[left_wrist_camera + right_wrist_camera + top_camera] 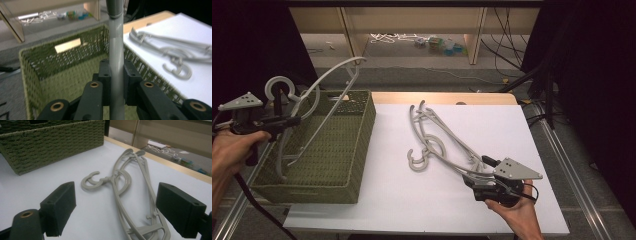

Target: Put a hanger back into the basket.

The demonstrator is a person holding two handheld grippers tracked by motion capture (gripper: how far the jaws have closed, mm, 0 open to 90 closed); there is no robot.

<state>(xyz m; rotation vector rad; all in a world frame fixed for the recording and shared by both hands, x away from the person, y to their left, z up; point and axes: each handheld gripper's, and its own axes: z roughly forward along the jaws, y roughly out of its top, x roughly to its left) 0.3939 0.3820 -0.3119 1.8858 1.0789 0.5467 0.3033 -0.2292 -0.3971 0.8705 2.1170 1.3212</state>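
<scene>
While clamped in the left claw [294, 120], one grey hanger [319, 92] held over one green basket [357, 150]; right claw [472, 176] open beside overlapping hangers [437, 142] on white surface [412, 200], number unclear.

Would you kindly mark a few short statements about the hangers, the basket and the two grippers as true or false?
1. The left gripper is shut on a grey hanger. True.
2. That hanger lies flat on the white table. False: it is held up over the green basket.
3. The right gripper is open. True.
4. The hangers on the table are inside the basket. False: they lie beside it on the white surface.
</scene>
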